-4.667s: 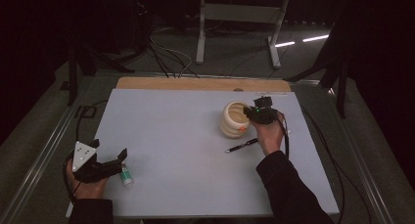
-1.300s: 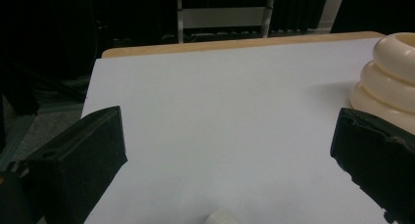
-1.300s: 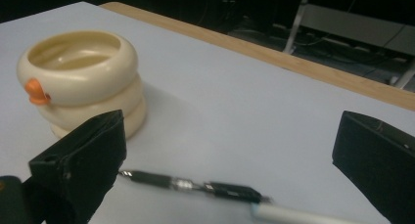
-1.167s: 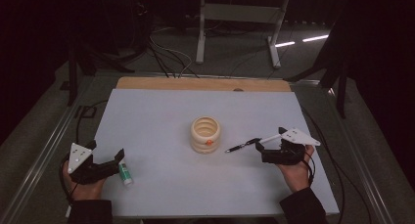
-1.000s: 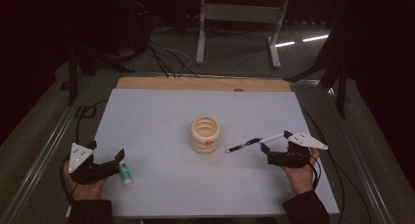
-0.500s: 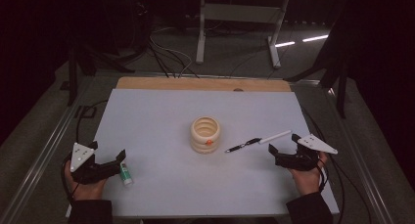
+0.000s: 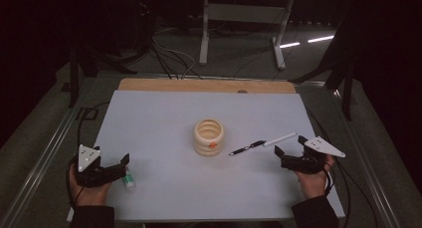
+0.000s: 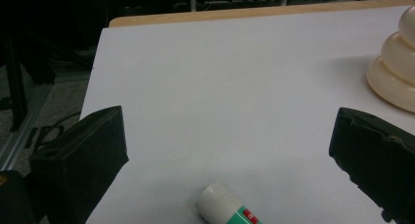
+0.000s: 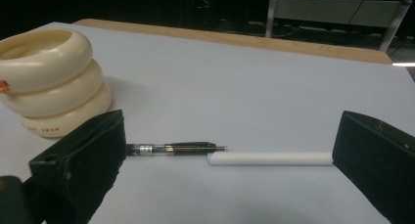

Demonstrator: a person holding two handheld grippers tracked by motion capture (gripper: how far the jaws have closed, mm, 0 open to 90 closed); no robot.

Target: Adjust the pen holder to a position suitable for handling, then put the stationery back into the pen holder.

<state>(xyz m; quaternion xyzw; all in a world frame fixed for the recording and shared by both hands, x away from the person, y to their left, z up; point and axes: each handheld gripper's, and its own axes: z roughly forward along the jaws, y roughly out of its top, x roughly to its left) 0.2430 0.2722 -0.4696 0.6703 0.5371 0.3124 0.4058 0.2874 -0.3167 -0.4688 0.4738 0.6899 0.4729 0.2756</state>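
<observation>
Both claws are wide open with nothing in them. The right claw (image 7: 286, 151) sits just behind the black pen (image 9: 171, 148) and the white stick (image 9: 271, 158) lying end to end on the table (image 7: 164, 113), near the cream ringed holder (image 7: 209, 137). The risk I see: closing on two thin round things at once could roll one away or pinch only one. The left claw (image 7: 124, 163) has the green-labelled glue stick (image 8: 227, 207) right between its jaws, and a nudge could send that rolling too.
</observation>
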